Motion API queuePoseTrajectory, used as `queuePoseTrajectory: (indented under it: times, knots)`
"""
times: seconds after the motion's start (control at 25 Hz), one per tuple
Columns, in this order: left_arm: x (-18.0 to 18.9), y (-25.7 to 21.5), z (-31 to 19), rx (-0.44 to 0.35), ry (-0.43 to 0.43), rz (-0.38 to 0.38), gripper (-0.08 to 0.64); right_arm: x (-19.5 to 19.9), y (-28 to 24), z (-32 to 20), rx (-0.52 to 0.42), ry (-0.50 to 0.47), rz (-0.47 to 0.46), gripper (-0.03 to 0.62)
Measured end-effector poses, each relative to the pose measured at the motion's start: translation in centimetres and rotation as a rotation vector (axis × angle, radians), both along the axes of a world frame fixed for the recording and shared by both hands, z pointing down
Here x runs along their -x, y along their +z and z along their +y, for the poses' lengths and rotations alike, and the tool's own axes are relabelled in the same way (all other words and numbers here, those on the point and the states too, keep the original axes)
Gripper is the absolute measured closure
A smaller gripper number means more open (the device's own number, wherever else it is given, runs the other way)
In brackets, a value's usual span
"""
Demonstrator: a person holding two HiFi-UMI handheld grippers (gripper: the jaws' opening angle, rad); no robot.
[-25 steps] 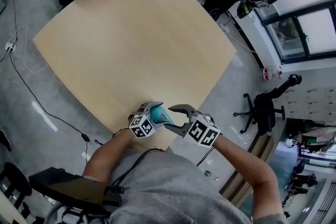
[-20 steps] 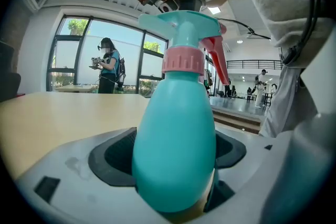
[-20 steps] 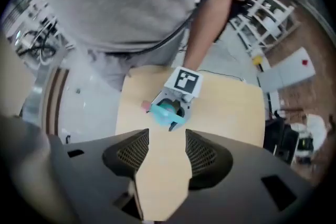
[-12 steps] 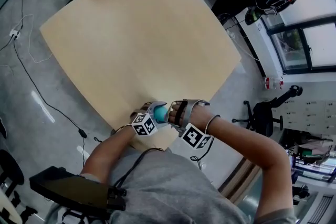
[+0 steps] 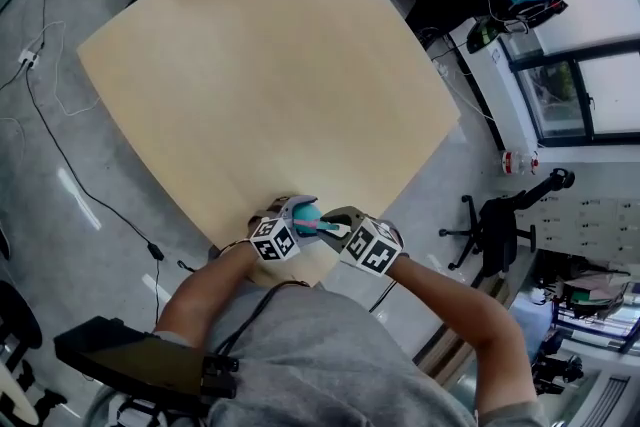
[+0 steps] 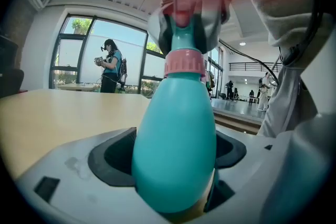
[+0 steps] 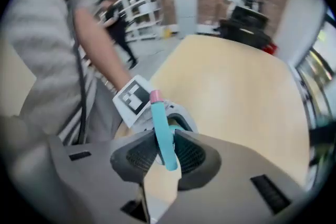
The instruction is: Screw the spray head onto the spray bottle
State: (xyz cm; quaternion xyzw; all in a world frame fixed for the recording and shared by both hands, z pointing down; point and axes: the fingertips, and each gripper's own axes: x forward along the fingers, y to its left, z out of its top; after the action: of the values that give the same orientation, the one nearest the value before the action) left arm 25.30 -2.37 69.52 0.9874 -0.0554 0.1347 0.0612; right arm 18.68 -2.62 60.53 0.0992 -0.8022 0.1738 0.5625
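Both forearms [image 5: 445, 300] are reaching in from the near side, with the two grippers meeting tip to tip at the near edge of the table [image 5: 260, 65]. The left gripper [image 5: 298, 212] is pointing slightly downward and clamping the teal bottle [image 6: 176, 149] around its belly, jaws wide on it, the pink collar [image 6: 184, 63] standing clear above the pads. Facing it from the right, the right gripper [image 5: 334, 221] has just been closing its jaws and is now pinching the spray head [image 6: 184, 39] on top of the bottle, the teal pink-tipped lever [image 7: 160, 123] sticking up between the pads.
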Motion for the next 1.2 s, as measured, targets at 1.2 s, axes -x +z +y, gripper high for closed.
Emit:
queuePoseTrajectory:
  times: [1.2]
  knots:
    - [-0.3, 0.2, -0.8, 0.024, -0.031, 0.011, 0.166, -1.1, -1.3, 3.7, -0.442, -1.689, 0.229, 0.431]
